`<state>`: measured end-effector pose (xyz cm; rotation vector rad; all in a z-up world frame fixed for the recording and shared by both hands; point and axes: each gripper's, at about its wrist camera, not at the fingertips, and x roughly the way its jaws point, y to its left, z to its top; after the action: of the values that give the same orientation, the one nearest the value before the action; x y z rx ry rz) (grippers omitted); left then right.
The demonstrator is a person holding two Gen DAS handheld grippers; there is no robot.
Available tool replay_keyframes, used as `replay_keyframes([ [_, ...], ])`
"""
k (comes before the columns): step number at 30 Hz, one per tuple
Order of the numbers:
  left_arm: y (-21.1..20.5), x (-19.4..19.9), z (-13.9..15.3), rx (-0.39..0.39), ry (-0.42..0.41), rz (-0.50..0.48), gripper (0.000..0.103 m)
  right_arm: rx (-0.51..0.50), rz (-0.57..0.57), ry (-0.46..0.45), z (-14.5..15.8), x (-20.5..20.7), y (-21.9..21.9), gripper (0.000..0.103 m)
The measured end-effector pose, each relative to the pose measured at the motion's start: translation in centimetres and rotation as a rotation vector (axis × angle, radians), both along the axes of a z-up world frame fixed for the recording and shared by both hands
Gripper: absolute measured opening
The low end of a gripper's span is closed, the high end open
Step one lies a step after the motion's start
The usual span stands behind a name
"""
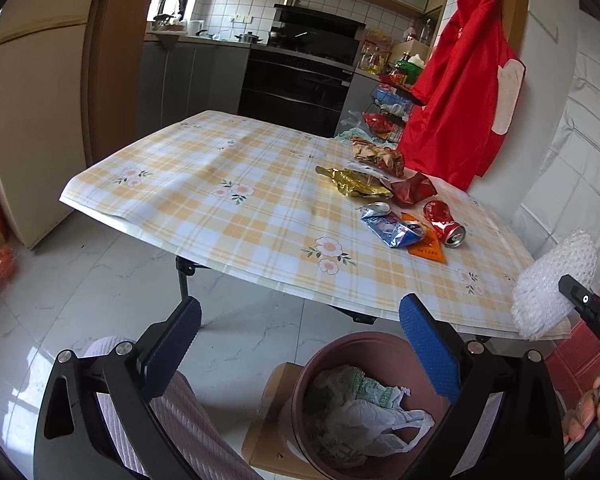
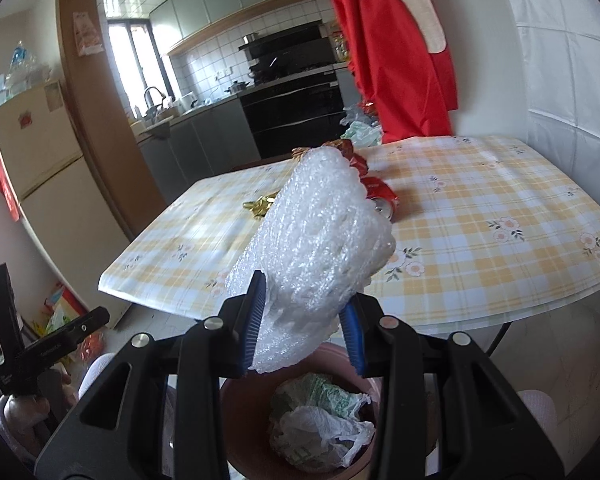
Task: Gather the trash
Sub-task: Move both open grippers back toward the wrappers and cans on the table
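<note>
A roll of bubble wrap (image 2: 320,248) is clamped in the right hand-held gripper (image 2: 305,334) above the bin (image 2: 244,432), in which crumpled bags are already seen. The left hand-held gripper (image 1: 300,344) is spread wide and empty. Cans (image 1: 444,224) and wrappers (image 1: 356,184) are left on the desk (image 1: 220,184), grouped near its far right side; open floor is seen beside the bin.

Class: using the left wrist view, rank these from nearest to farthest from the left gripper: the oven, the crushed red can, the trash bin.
1. trash bin, just below the left gripper.
2. crushed red can, on the table, right.
3. oven, across the kitchen.
</note>
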<state>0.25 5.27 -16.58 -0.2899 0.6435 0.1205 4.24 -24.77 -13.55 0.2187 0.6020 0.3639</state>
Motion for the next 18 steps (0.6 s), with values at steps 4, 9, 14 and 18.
replay_keyframes([
  [4,0.3,-0.1,-0.1,0.001,0.005,0.006,0.097,-0.02,0.031,0.011,-0.3,-0.2,1.0,0.041],
  [9,0.0,-0.2,-0.4,0.006,0.017,-0.001,0.097,-0.013,0.073,0.023,-0.5,-0.3,1.7,0.058],
  [14,-0.2,-0.2,-0.4,0.01,0.02,-0.011,0.097,-0.008,0.058,0.01,-0.4,-0.4,1.4,0.089],
  [18,-0.4,-0.1,-0.4,0.014,0.024,-0.016,0.097,-0.011,0.026,0.025,-0.5,-0.3,1.0,0.093],
])
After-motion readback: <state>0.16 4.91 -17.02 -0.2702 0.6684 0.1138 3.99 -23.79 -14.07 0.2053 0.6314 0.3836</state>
